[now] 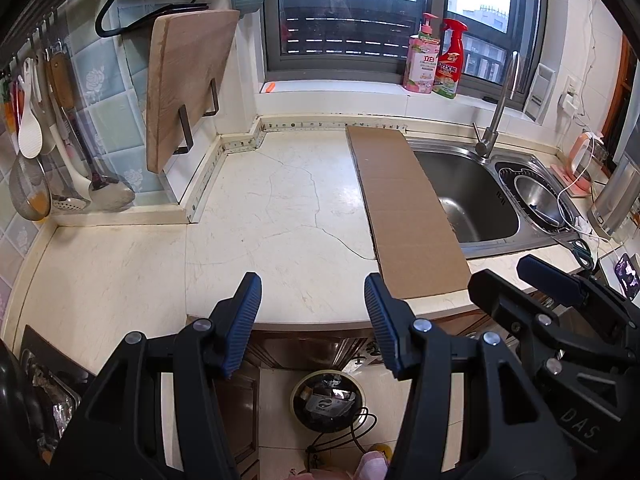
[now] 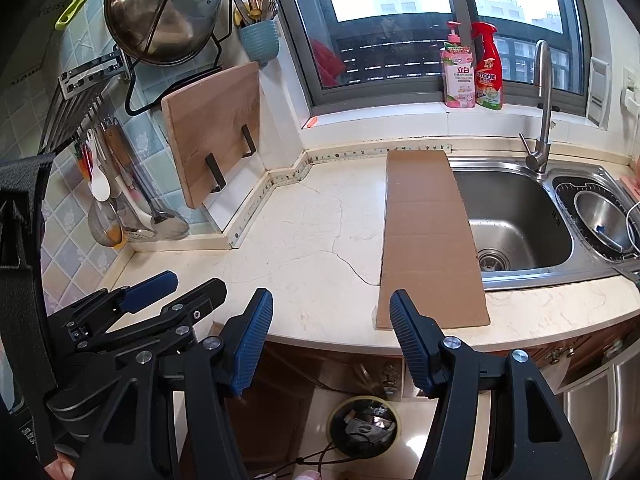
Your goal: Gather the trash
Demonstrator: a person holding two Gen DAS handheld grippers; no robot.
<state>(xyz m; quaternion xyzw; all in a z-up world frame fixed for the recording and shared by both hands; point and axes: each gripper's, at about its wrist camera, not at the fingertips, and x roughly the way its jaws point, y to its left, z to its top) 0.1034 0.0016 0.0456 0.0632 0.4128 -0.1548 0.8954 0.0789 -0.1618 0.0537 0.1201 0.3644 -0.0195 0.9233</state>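
Observation:
A long brown cardboard strip point(image 1: 404, 208) point(image 2: 430, 240) lies flat on the white marble counter, its right edge hanging over the sink. On the floor below the counter edge stands a round bin point(image 1: 327, 400) point(image 2: 363, 426) with scraps inside. My left gripper point(image 1: 313, 322) hovers open at the counter's front edge, just left of the strip's near end, holding nothing. My right gripper point(image 2: 332, 338) is open too, empty, with its right finger in front of the strip's near left corner. Each view shows the other gripper point(image 1: 532, 280) point(image 2: 176, 290) beside it.
A steel sink point(image 2: 516, 220) with a tall tap point(image 2: 542, 108) sits right of the strip, with a smaller basin holding a steel bowl point(image 2: 604, 220). A wooden cutting board point(image 2: 216, 132) leans on the left wall beside hanging utensils point(image 1: 44, 144). Two cleaner bottles point(image 2: 474, 68) stand on the windowsill.

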